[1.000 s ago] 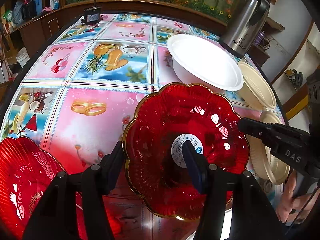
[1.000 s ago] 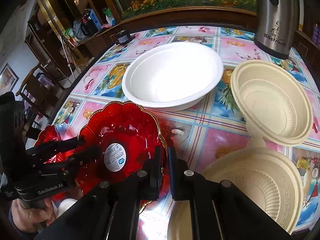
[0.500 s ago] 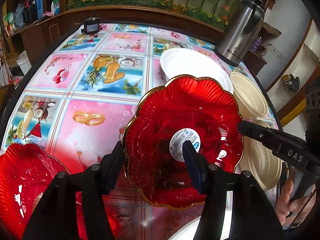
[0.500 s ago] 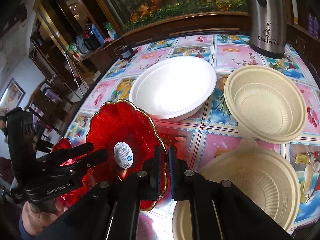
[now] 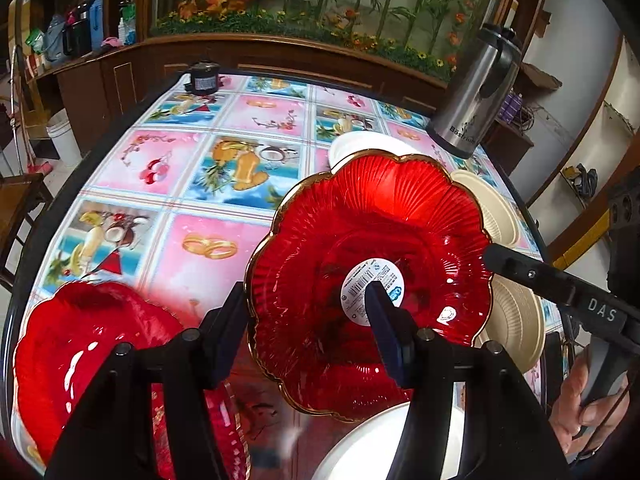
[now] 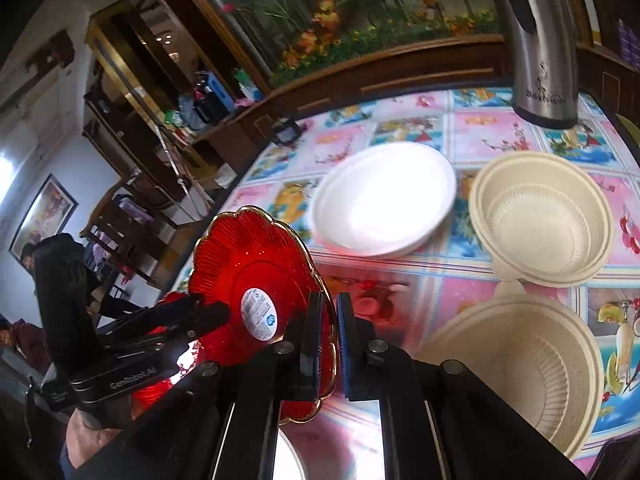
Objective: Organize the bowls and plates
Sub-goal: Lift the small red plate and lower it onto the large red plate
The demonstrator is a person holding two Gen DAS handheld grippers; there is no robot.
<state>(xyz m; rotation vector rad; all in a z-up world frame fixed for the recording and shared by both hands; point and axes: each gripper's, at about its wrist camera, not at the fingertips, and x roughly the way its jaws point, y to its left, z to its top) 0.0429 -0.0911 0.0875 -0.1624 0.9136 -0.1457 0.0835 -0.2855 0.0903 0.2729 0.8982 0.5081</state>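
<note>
From my left wrist, my left gripper (image 5: 306, 312) clamps the scalloped red glass plate (image 5: 372, 240), held tilted above the patterned tablecloth (image 5: 208, 168). From my right wrist, my right gripper (image 6: 325, 328) pinches that plate's gold rim.

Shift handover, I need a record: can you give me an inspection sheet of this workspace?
Surface: table under a glossy picture-tile cloth.
Job's things: red scalloped plate lifted off the cloth; second red plate; white bowl; two cream bowls.
Clutter: steel flask; small black device.
Grippers: left gripper straddles the plate's rim; right gripper shut on the opposite rim.
Cables: nothing seen.
Surroundings: wooden planter ledge with flowers.
</note>
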